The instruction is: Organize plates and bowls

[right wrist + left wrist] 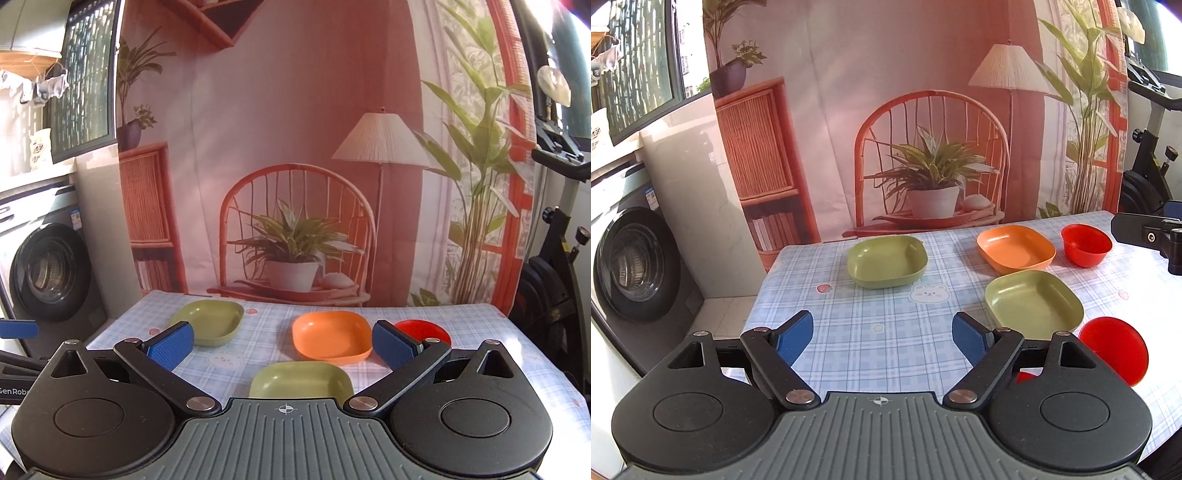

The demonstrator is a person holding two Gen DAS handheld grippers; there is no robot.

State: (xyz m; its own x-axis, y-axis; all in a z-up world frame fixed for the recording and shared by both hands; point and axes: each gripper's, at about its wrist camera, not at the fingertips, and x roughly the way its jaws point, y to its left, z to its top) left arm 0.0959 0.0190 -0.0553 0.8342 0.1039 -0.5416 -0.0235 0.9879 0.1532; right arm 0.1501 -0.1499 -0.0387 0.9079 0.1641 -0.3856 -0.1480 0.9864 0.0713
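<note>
Tablecloth (886, 332) edges were cut off by both gripper bodies, which also hid part of the near green plate (301, 380) and red bowl (428, 328). Left gripper (882, 338) and right gripper (282, 345) hovered tilted down, jaws wide, empty.
</note>
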